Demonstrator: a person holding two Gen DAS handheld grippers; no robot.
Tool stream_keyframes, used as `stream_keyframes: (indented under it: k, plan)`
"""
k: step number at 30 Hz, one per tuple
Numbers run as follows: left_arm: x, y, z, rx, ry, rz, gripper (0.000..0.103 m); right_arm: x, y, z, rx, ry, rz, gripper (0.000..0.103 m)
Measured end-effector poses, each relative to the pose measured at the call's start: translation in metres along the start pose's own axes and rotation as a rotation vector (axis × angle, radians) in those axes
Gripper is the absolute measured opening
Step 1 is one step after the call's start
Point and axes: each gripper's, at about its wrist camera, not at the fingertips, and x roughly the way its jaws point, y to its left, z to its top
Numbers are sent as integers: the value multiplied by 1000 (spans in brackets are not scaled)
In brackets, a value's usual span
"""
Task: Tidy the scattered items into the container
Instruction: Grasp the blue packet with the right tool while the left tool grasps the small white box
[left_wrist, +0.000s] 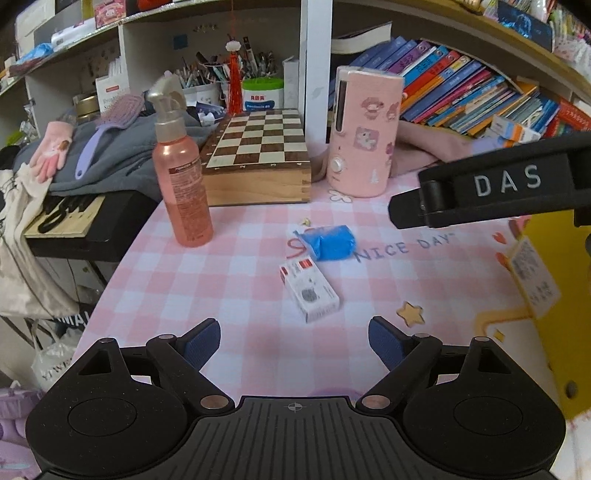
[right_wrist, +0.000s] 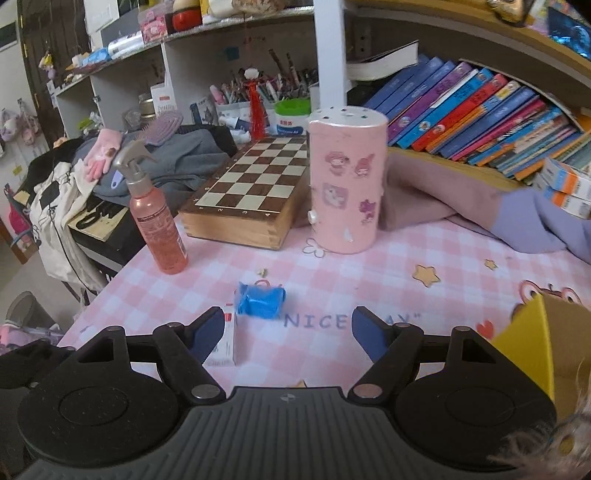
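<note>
The left gripper (left_wrist: 294, 338) is matte black plastic with a ribbed dark grey centre plate marked by a small white crosshair. Two rounded black housings flank that plate, each with a shallow circular recess and a triangular cut-out above it. Angled black link arms carry round metal pivot pins in silver and copper tones. Its fingers (left_wrist: 202, 341) are faced with dark blue textured pads. The right gripper (right_wrist: 288, 328) has the same build: black housings, ribbed grey plate with crosshair, metal pins, and blue-padded fingers (right_wrist: 364, 334). From the left wrist view, its black side shows raised white letters "DAS".
</note>
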Motion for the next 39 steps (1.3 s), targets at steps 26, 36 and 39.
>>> stream_keyframes:
  k: [26, 36, 39]
  plan:
    - [27, 32, 7, -123, 71, 29, 28, 93, 5, 15, -16, 122, 44, 72]
    - [-22, 62, -7, -232, 57, 58, 28, 129, 23, 11, -75, 165, 12, 55]
    - [-30, 62, -8, -232, 49, 51, 28, 128, 23, 9, -79, 149, 2, 45]
